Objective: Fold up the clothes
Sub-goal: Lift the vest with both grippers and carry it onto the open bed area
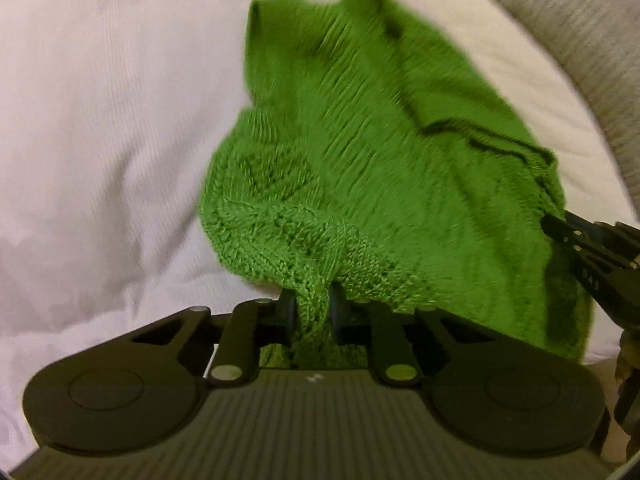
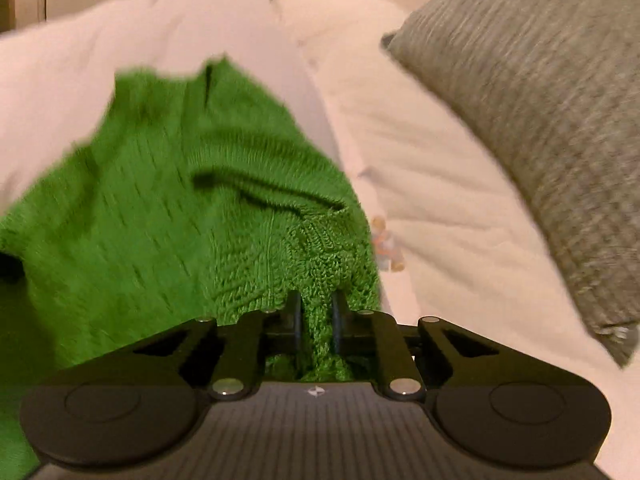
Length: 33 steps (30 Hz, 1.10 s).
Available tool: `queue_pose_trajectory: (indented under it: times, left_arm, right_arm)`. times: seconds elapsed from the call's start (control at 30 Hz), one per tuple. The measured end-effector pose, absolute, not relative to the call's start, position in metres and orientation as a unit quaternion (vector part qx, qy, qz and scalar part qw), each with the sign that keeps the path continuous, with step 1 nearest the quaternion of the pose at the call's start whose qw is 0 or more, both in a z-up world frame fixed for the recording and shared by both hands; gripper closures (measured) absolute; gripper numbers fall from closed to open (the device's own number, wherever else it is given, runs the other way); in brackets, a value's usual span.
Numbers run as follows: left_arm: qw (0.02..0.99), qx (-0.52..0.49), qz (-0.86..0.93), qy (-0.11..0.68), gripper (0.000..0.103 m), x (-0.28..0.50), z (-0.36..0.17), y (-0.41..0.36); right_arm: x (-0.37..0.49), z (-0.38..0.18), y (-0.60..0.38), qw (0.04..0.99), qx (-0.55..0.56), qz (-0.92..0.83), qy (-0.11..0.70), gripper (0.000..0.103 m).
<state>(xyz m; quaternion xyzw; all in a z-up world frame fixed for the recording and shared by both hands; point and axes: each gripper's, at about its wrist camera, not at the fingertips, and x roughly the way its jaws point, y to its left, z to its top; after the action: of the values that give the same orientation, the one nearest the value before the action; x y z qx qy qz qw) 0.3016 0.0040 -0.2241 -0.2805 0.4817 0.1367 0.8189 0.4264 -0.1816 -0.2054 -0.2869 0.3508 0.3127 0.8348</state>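
- Two claws each pinch a corner of the green knit sweater point(image 1: 380, 128): the left claw point(image 1: 313, 316) and the right claw point(image 2: 316, 316) both have knit bunched between their fingers.
- The sweater hangs over the white bed point(image 1: 100, 120), beside a grey pillow point(image 2: 540, 112).
- Judged step: lifting an edge to carry it over.
- Next move calls for laying it down evenly, corners aligned, then releasing.

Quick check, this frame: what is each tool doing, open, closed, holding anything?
Left tool: closed on the edge of the green knit sweater.
Right tool: closed on another part of the same sweater's edge.
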Motion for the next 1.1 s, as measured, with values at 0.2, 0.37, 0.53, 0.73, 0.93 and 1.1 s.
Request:
queue_pose_trajectory:
  times: [0.2,0.37,0.53,0.73,0.93,1.1]
  left_arm:
    - [0.861,-0.285,0.128,0.402,0.094,0.259,-0.153,0.000]
    - [0.884,-0.295,0.165,0.323,0.094,0.178,-0.094,0.010]
    - [0.883,-0.312,0.239,0.257,0.094,0.071,-0.042,0.027]
    - [0.860,-0.311,0.355,0.195,0.094,-0.087,0.004,0.045]
    - [0.821,-0.313,0.445,0.172,0.094,-0.236,0.022,0.093]
    - [0.798,-0.290,0.487,0.206,0.103,-0.328,0.000,0.176]
  right_arm:
    - [0.375,-0.134,-0.181,0.855,-0.224,0.366,0.293,0.091]
    - [0.325,-0.074,-0.173,0.851,-0.174,0.429,0.248,0.091]
    - [0.276,-0.024,-0.147,0.817,-0.112,0.510,0.244,0.091]
    - [0.191,0.006,-0.092,0.740,-0.068,0.611,0.273,0.091]
    - [0.080,0.032,0.003,0.681,-0.061,0.682,0.259,0.103]
    - [-0.007,0.012,0.093,0.654,-0.084,0.678,0.325,0.103]
